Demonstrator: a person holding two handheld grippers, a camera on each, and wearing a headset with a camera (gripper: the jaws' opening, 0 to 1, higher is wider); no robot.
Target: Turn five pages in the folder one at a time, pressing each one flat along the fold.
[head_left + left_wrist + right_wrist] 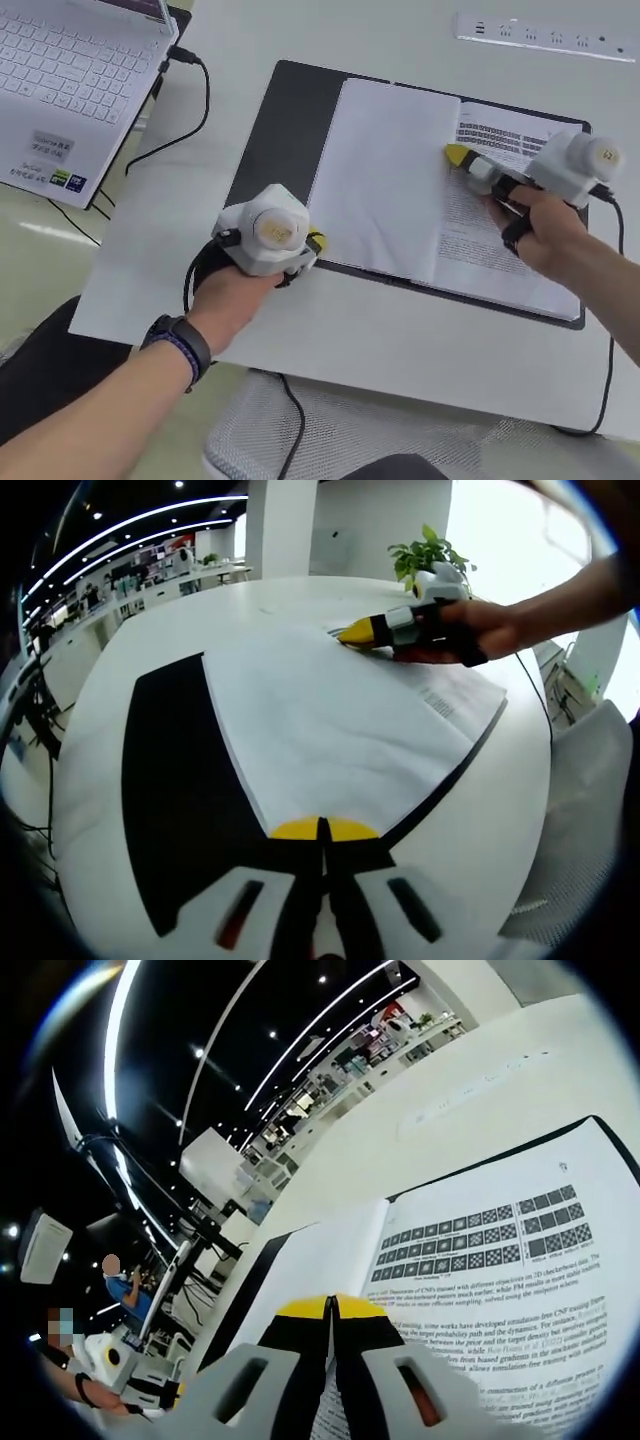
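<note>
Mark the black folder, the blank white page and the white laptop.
black flat folder (285, 130), head view, bare left cover
blank white turned page (385, 180), head view, its middle
white open laptop (70, 50), head view, keyboard

- The folder was black and lay open and flat, to the right of the laptop.
- Its page nearer the laptop was blank white and lay almost flat.
- Its page farther from the laptop carried printed text under rows of small checkered squares.
</note>
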